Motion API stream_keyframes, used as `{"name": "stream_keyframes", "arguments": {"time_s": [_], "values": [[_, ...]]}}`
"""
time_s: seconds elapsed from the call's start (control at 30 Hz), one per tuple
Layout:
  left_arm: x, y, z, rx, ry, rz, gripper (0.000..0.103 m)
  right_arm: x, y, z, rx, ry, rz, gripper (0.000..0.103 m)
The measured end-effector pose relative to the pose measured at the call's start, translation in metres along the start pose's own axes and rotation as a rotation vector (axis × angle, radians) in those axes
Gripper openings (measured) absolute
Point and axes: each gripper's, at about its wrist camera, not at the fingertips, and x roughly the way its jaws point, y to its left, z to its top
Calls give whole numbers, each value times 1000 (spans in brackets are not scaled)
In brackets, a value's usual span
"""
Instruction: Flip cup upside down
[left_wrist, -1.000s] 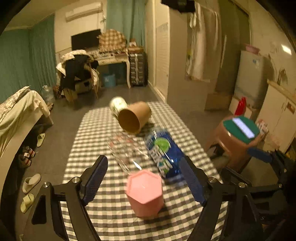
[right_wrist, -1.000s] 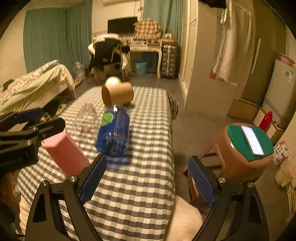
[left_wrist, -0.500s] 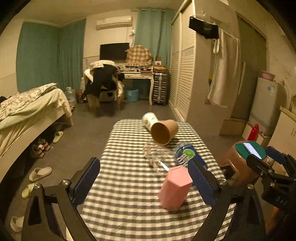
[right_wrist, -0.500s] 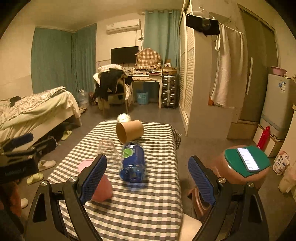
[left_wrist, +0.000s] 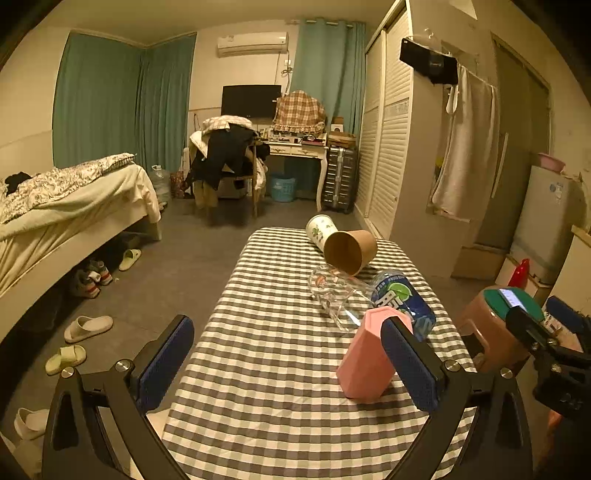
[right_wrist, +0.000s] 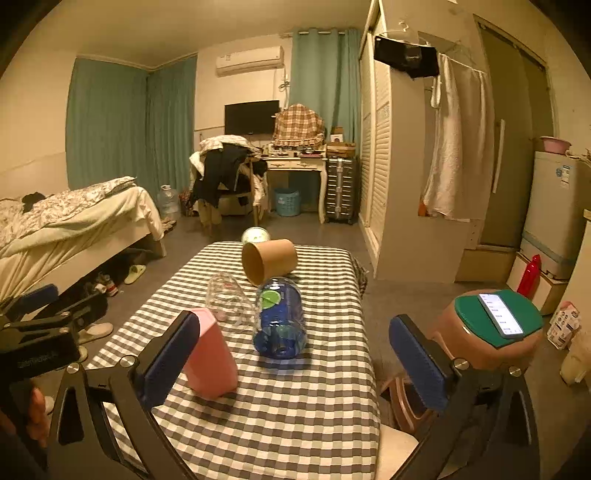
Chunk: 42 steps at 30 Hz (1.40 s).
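A pink faceted cup (left_wrist: 364, 354) stands upside down on the checked table (left_wrist: 266, 332); it also shows in the right wrist view (right_wrist: 212, 360). My left gripper (left_wrist: 288, 363) is open and empty, above the table's near end, to the left of the pink cup. My right gripper (right_wrist: 295, 363) is open and empty, near the table's right edge. A clear glass cup (left_wrist: 332, 291), a blue can (left_wrist: 404, 301), a brown paper cup (left_wrist: 349, 251) and a white printed cup (left_wrist: 319, 230) lie on their sides further back.
A brown stool with a green top and a phone (right_wrist: 496, 326) stands right of the table. A bed (left_wrist: 66, 206) is at the left, with slippers (left_wrist: 86, 326) on the floor. A wardrobe (left_wrist: 391, 147) and a fridge (right_wrist: 557, 210) are at the right.
Both grippers have pulled back and up from the table; the view has widened. The pink cup stands free on the table, now right of the left gripper.
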Motion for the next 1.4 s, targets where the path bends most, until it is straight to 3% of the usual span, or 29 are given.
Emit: {"name": "stream_keyframes", "arguments": {"time_s": [1.4], "values": [[1,-4,0,2,3,18,103,7,-2,0,-7,39,-17,103]]}}
